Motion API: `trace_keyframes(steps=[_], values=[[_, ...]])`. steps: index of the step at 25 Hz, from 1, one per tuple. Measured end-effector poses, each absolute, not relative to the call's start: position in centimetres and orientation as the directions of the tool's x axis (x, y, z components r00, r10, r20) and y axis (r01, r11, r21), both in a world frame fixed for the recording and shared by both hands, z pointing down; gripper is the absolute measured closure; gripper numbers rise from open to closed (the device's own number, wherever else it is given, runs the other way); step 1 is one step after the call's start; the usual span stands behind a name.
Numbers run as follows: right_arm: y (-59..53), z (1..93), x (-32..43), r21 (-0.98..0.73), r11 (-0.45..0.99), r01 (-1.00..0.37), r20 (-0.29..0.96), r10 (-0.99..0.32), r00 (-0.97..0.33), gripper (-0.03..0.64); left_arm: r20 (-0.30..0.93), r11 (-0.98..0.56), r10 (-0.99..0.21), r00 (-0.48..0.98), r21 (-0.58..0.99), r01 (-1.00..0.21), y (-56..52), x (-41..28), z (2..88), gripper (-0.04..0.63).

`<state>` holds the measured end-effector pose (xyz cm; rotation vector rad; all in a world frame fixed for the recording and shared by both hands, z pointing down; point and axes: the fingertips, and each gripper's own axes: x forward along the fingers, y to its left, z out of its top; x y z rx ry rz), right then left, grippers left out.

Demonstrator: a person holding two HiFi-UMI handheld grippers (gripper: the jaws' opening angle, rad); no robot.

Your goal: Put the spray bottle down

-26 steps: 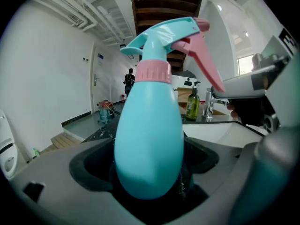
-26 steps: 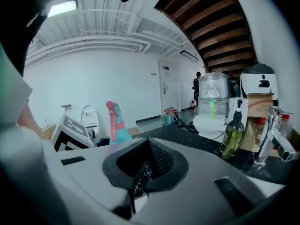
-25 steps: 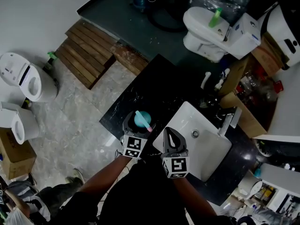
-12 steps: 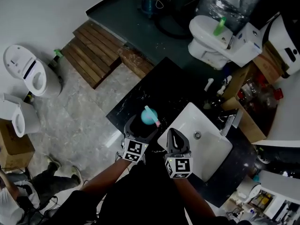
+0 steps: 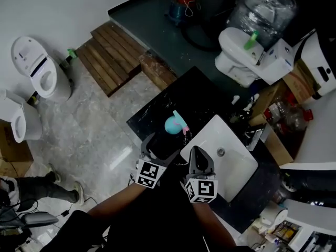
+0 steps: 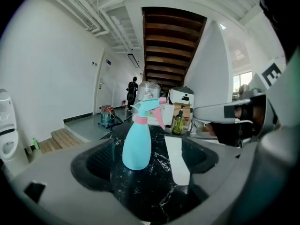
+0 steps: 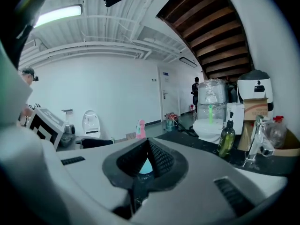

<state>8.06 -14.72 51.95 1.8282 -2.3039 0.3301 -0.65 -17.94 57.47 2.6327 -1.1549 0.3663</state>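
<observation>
The spray bottle [image 5: 176, 124] stands upright on the dark marbled surface [image 5: 176, 96], just beside the white sink [image 5: 233, 167], so I'd judge it already set down. The left gripper [image 5: 160, 146] sits close behind it, fingers spread wide and released, touching nothing. The right gripper [image 5: 196, 152] has its fingers clenched together, empty, idle over the sink's edge

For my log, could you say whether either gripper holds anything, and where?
Nothing is held: the spray bottle stands free on the counter before the open left gripper.
</observation>
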Motion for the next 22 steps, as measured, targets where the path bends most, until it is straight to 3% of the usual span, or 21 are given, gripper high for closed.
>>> trace_keyframes(steps=[22], values=[[-8.7, 45.9, 4.2, -0.066, 0.23, -0.971, 0.198, -0.951, -0.239, 0.607, 0.218, -0.627, -0.735, 0.642, 0.14, -0.766, -10.7, -3.7, 48.5, 0.144]])
